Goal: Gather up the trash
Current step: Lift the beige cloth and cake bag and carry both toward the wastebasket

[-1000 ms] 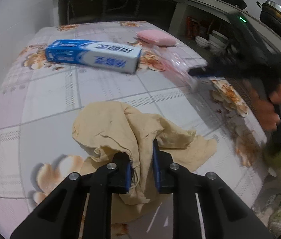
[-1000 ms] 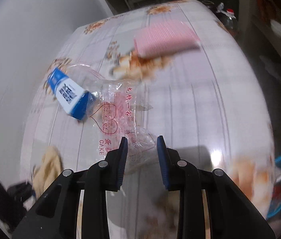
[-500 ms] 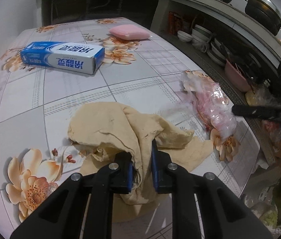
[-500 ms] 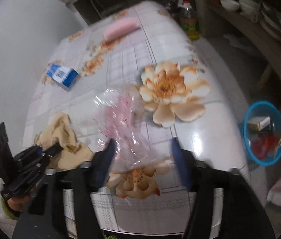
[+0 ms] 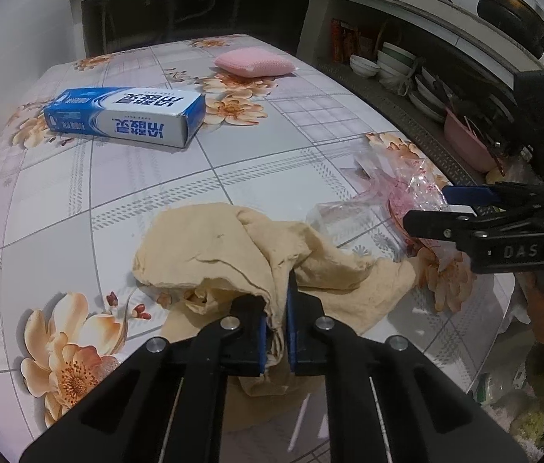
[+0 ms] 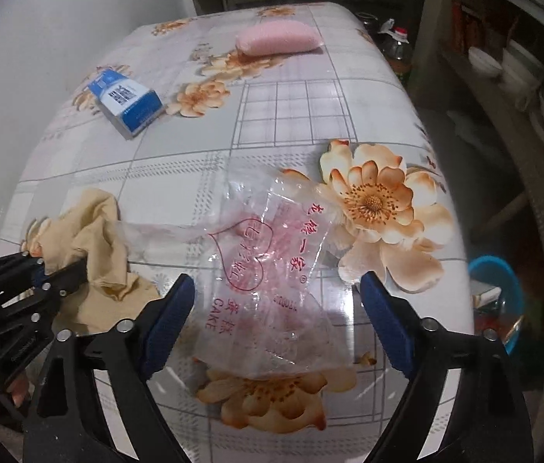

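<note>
A floral tablecloth covers the table (image 6: 349,123), with dish shelves (image 5: 407,73) beside it. A blue box (image 5: 125,115) and pink sponge (image 5: 254,61) lie farther back. The left gripper (image 5: 276,324), just closing, pinches the tan cloth (image 5: 214,247). The right gripper (image 6: 276,316) has spread open around the clear cake wrapper (image 6: 268,270), which was pulled from beside the box toward the near edge.

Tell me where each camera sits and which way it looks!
Left wrist: on the left gripper, looking down over its fingers, shut on the crumpled beige cloth; the right gripper and a hand show at right.
Right wrist: on the right gripper, looking down at the clear plastic cake bag between open jaws.
Both see the flowered table, blue box and pink sponge.
</note>
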`<state>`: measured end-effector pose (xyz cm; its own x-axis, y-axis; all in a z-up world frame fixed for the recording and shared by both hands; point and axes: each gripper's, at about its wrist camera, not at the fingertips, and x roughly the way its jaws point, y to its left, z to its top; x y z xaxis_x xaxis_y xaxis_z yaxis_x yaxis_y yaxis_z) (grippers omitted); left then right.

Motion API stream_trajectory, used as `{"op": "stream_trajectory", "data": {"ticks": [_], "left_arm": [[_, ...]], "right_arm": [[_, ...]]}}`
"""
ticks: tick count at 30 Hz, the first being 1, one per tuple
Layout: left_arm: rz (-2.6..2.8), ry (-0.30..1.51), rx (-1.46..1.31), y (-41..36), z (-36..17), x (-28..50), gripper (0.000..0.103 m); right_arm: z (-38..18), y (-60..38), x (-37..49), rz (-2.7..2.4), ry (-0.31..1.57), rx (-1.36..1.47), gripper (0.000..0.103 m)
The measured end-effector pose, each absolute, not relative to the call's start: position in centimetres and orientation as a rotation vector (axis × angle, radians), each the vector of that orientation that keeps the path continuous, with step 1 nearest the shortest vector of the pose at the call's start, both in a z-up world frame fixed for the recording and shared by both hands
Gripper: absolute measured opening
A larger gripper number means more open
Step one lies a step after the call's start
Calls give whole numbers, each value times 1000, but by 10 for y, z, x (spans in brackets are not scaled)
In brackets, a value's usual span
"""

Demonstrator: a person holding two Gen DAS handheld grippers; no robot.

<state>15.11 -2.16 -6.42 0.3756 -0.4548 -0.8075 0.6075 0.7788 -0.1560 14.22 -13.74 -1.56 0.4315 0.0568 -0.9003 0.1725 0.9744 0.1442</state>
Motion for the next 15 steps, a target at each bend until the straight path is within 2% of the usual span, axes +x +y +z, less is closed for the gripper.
{"op": "stream_trajectory", "data": {"ticks": [8, 15], "left_arm": [[-664, 952, 230, -27, -64, 148, 7], [-654, 948, 244, -29, -63, 148, 7]], "right_arm": [[-19, -145, 139, -93, 1139, 251, 57], [-17, -147, 136, -101, 1132, 266, 51]]}}
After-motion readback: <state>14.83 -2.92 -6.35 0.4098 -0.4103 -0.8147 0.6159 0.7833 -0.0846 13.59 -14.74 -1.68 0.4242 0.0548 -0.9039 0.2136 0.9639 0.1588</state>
